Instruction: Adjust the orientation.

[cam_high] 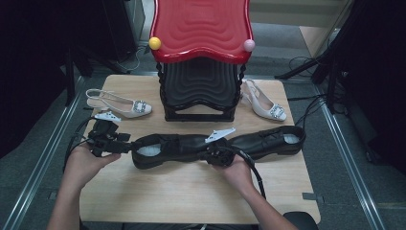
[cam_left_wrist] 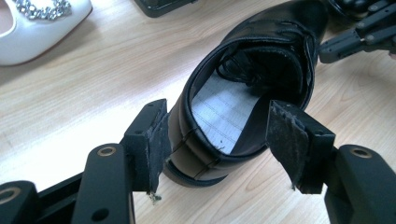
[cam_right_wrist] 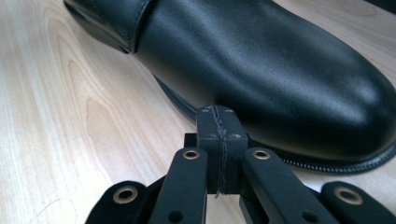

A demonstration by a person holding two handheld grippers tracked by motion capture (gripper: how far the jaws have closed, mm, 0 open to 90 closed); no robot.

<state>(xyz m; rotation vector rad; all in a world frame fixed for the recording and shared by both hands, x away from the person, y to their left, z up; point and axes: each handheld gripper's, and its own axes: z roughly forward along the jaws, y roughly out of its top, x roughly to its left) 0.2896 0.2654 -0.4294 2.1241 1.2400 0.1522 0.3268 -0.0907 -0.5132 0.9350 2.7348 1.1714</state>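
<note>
Two black leather shoes lie toe to toe across the middle of the wooden table (cam_high: 191, 191). My left gripper (cam_high: 125, 143) (cam_left_wrist: 219, 135) is open, its jaws standing either side of the heel of the left black shoe (cam_high: 177, 146) (cam_left_wrist: 280, 28). The left pad (cam_left_wrist: 156, 140) sits close against the heel's side and the right pad (cam_left_wrist: 285, 135) stands apart from it. My right gripper (cam_high: 215, 153) (cam_right_wrist: 219, 126) is shut with nothing in it, its tips against the sole edge at the toe of that same shoe (cam_right_wrist: 280, 70). The right black shoe (cam_high: 273, 139) lies just beyond.
A red stool (cam_high: 201, 28) stacked on a black one (cam_high: 201, 91) stands at the back centre. One white heeled shoe with a jewelled buckle (cam_high: 122, 105) (cam_left_wrist: 32, 28) lies at back left, another (cam_high: 268, 105) at back right. Bare tabletop runs along the front edge.
</note>
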